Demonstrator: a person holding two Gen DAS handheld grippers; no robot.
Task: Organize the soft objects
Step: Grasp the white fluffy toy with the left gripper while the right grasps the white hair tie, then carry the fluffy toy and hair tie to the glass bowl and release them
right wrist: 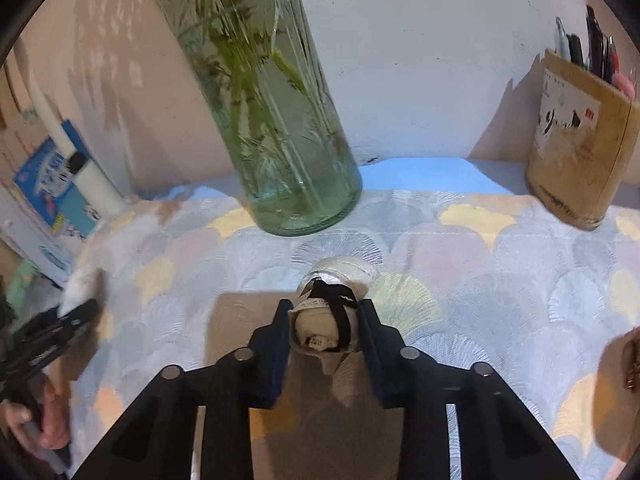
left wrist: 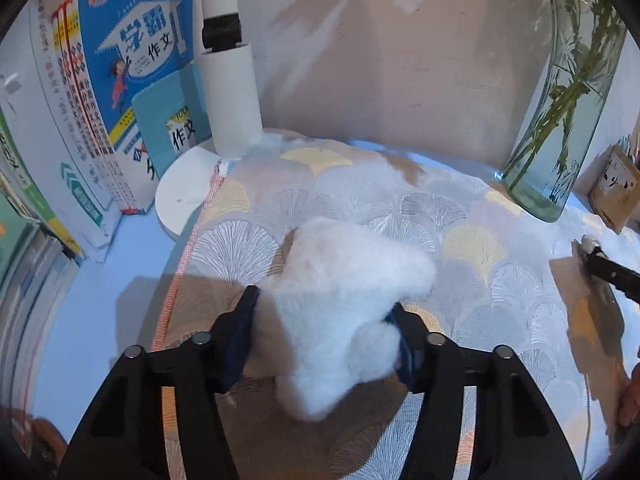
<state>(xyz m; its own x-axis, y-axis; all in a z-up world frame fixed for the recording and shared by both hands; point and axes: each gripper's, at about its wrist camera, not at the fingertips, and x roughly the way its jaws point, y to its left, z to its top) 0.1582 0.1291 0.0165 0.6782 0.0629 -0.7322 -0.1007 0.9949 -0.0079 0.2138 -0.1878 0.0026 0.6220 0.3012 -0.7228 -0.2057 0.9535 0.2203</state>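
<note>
A fluffy white toy (left wrist: 344,312) is being held between the fingers of the left gripper (left wrist: 324,320), which are set at a middling width; the right pad is pressing into the fur, while the left pad is seen at the toy's edge with a sliver of shadow beside it, so full contact on that side cannot be told. The toy is lying on a cloth with a fan pattern (left wrist: 460,216), stretching from the fingers toward twelve o'clock. A rolled pale sock with a black band (right wrist: 328,320) is being gripped by the right gripper (right wrist: 326,320), its fingers drawn narrow and pressed against both sides of the roll. The roll is resting on the same cloth, with a glass vase of green stems (right wrist: 280,120) standing at twelve o'clock from it, near but apart. A brown pen holder (right wrist: 580,144) is being shown at two o'clock in the right wrist view. In the left wrist view, books (left wrist: 132,80) are standing at ten o'clock and a white lamp base (left wrist: 228,96) at eleven o'clock.
</note>
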